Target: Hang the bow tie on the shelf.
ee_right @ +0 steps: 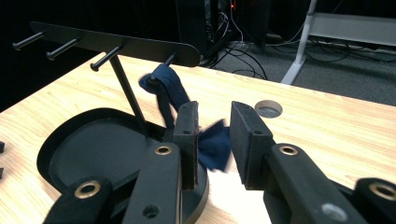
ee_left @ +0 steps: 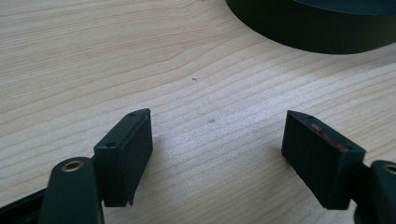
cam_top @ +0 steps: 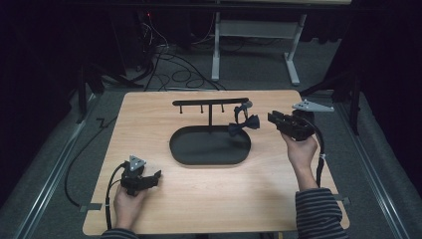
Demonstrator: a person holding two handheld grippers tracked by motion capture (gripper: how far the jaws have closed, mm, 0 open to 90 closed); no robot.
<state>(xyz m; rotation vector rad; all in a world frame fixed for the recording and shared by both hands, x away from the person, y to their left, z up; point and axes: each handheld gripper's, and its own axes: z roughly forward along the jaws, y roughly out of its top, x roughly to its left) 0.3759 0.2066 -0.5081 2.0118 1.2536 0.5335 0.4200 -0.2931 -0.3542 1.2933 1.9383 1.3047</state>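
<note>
A black rack, a crossbar (cam_top: 209,101) with several pegs on a thin post, rises from an oval black tray (cam_top: 199,152). A dark blue bow tie (cam_top: 245,123) hangs by its strap from the rightmost peg, over the tray's right end. My right gripper (cam_top: 271,118) is open just right of the bow tie. In the right gripper view the bow tie (ee_right: 212,142) shows blurred in the gap of the right gripper (ee_right: 215,112), just beyond its tips. My left gripper (cam_top: 157,177) rests open on the table's front left. In its own view the left gripper (ee_left: 219,119) holds nothing.
The tray's wall (ee_left: 317,28) lies ahead of the left gripper. A round hole (ee_right: 268,108) in the tabletop sits behind the rack's right end. Beyond the table are a white desk frame (cam_top: 293,50) and floor cables (cam_top: 169,64).
</note>
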